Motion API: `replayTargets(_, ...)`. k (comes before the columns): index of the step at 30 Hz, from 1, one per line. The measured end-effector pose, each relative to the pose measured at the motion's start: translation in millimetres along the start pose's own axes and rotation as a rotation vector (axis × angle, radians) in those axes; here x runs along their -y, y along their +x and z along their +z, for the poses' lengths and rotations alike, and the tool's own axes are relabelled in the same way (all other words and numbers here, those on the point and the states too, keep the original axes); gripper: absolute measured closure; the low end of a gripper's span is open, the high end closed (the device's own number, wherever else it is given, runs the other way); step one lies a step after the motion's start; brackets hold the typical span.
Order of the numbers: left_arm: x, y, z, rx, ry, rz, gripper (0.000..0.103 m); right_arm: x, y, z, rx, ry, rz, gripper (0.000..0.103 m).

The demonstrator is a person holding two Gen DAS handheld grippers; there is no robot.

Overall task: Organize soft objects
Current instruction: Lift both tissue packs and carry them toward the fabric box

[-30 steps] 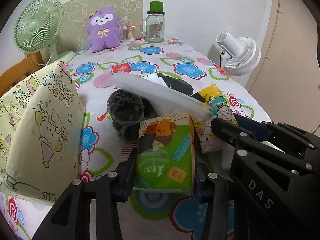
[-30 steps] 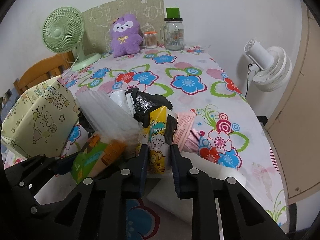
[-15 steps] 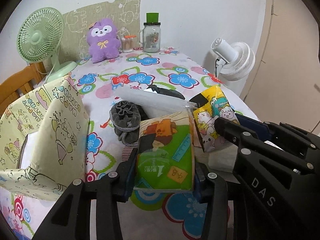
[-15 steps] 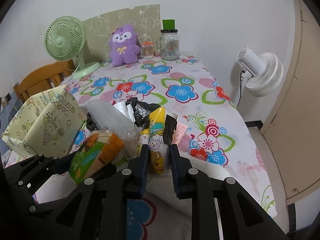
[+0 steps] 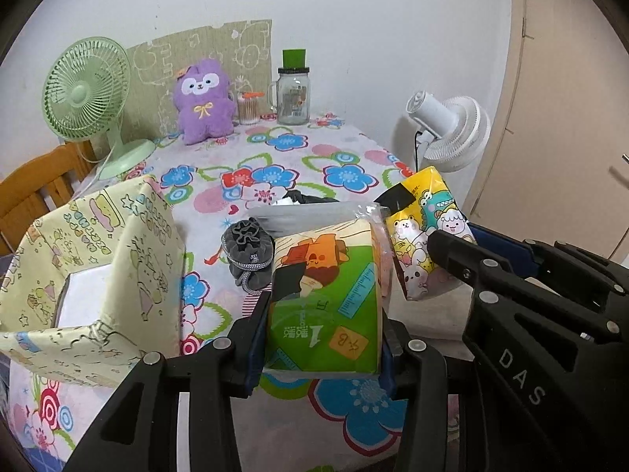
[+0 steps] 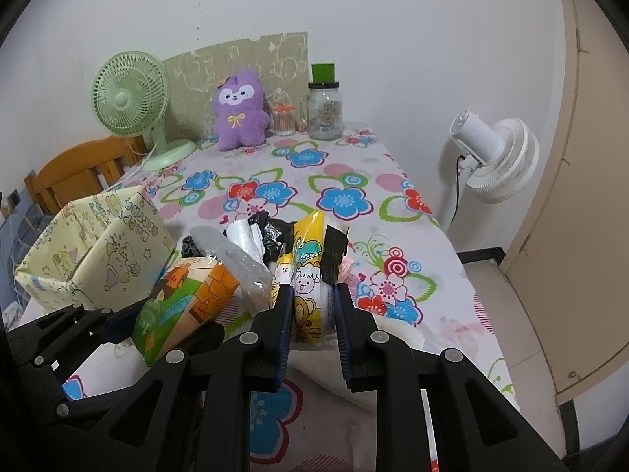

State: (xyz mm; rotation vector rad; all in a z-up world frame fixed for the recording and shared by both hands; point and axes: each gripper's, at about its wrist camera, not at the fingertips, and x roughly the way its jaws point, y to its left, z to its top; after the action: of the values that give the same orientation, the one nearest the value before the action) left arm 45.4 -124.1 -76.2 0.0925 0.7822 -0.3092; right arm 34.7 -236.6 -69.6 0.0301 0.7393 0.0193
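Both packs are lifted off the table: my left gripper (image 5: 322,338) clamps the green tissue pack (image 5: 326,299), my right gripper (image 6: 312,306) pinches the yellow tissue pack (image 6: 304,275). Next I carry both over the paper-covered box (image 5: 129,275) and drop them in.

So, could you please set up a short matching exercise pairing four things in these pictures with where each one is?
Things:
1. green tissue pack
2. yellow cartoon pack
3. purple plush toy
4. grey drawstring pouch

Places:
A. lying on the tablecloth mid-table
B. clamped in the right gripper
C. at the table's far end by the wall
D. clamped in the left gripper

Pairs: 1-D, 2-B, 3-C, 4-A
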Motion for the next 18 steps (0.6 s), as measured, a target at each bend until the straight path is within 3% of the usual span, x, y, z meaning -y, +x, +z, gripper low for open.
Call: replayTargets(18,-7.9,-35.7,9.9,0.070,0.009,0.023,0.057,-16.1,-34.7,13.2,0.058,-0.017,0.004,0.080)
